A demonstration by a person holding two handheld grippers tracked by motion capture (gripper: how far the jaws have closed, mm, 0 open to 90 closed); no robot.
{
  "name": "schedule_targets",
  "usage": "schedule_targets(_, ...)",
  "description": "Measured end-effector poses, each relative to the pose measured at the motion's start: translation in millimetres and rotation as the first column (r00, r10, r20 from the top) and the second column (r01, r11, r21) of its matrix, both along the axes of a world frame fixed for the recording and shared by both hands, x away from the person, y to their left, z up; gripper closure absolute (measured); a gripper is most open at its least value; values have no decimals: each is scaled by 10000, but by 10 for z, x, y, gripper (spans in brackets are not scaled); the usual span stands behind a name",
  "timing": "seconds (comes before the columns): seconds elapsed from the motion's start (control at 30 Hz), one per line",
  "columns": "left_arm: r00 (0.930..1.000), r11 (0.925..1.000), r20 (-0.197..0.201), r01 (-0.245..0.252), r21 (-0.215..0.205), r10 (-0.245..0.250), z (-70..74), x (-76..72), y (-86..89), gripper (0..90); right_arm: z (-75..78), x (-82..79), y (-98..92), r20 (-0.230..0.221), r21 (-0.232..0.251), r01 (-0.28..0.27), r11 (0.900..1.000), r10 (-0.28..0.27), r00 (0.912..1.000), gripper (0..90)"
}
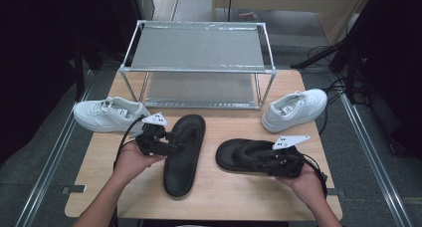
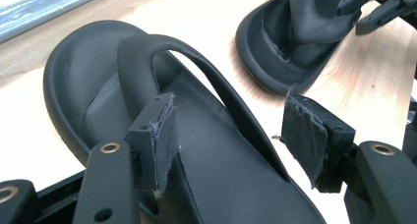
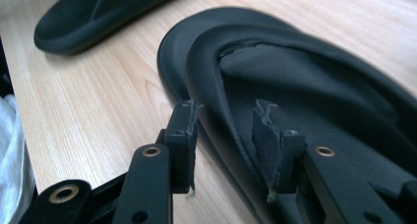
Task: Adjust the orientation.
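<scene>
Two black flip-flop sandals lie on the wooden table (image 1: 219,199). The left sandal (image 1: 184,155) lies lengthwise with its toe toward the rack. My left gripper (image 1: 174,146) reaches it from the left. It (image 2: 233,140) is open, and its pads (image 2: 162,133) straddle one arm of the sandal's strap (image 2: 206,76) without touching it. The right sandal (image 1: 239,155) lies crosswise. My right gripper (image 1: 261,160) comes in from its right end. There the gripper (image 3: 223,135) is narrowed onto that sandal's strap (image 3: 216,101), which fills the gap between the pads.
A two-level metal rack (image 1: 199,62) stands at the table's back. One white sneaker (image 1: 107,113) sits at the left and another white sneaker (image 1: 294,109) to the right of the rack. Cables lie on the floor at far right.
</scene>
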State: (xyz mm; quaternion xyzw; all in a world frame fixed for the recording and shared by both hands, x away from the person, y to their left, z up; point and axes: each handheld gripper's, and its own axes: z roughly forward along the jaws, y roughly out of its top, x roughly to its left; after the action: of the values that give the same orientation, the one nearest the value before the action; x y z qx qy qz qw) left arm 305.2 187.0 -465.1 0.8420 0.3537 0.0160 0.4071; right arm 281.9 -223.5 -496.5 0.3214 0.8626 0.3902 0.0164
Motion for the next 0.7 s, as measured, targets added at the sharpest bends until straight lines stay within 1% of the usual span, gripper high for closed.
schedule_targets(0.07,10000,10000,-35,-14,-72,13,-2,1,9,383,-26,11,37,-40,-167,-181,9997,181,9998,633)
schedule_targets(0.13,10000,10000,-44,-40,-32,40,-7,0,16,383,-47,24,77,-54,-292,-303,9991,301,9995,637)
schedule_targets(0.27,10000,9999,-65,-73,-72,72,-8,-13,33,384,-64,56,131,-43,-390,-462,9982,460,9989,663)
schedule_targets(0.33,9999,9999,-74,-123,-111,122,-9,-21,47,383,-63,68,142,9,-361,-589,9976,590,9983,690)
schedule_targets(0.5,9997,9997,-71,-230,-124,229,-11,-37,71,384,-44,67,180,-77,-269,-824,9962,823,9966,791)
schedule_targets(0.6,9997,9996,-77,-254,-141,253,-8,-46,88,384,-22,63,228,-55,-287,-930,9953,929,9957,803)
schedule_targets(0.63,9997,9996,-77,-254,-141,253,-8,-46,88,384,-13,64,242,22,-274,-987,9947,988,9951,803)
schedule_targets(0.7,9995,9994,-59,-318,-159,317,-6,-52,103,384,4,72,263,29,-247,-862,9960,863,9963,805)
